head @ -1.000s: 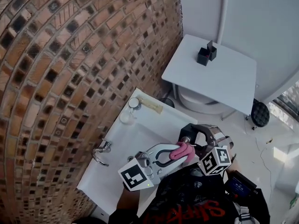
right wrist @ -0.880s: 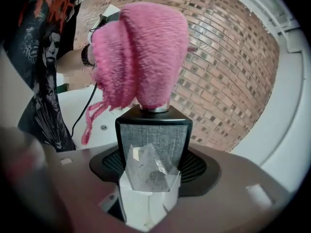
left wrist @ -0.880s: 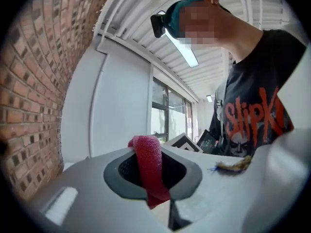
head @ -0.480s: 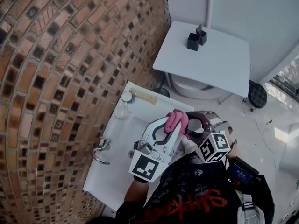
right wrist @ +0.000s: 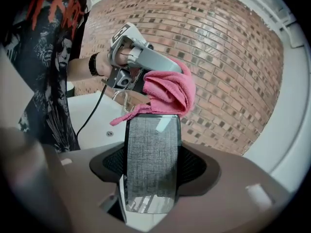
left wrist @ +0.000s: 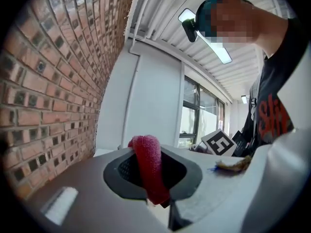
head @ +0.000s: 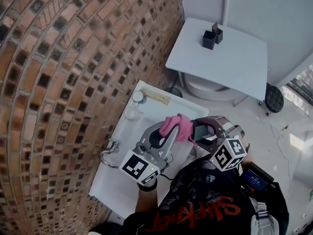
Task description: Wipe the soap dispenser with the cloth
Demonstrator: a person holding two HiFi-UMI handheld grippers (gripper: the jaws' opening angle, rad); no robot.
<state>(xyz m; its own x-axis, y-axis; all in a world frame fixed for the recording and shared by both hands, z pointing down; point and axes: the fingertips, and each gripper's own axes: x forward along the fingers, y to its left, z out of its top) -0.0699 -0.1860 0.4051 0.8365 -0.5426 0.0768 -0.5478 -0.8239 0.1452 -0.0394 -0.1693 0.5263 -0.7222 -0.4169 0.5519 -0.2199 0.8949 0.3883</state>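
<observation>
The right claw [right wrist: 151,168] clamps the dispenser [right wrist: 151,142] to steady it. The left claw [left wrist: 150,174] pinches the cloth [right wrist: 170,89] onto its far end for wiping.

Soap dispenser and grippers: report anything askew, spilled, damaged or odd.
Nothing spilled or damaged. The grey fabric-textured soap dispenser is clamped in the right gripper; the pink cloth in the left gripper rests on its top. Only oddity: a tan frayed scrap stuck on the left gripper's shell.

Pink cloth [head: 177,127], grey-flecked soap dispenser [right wrist: 151,159]
</observation>
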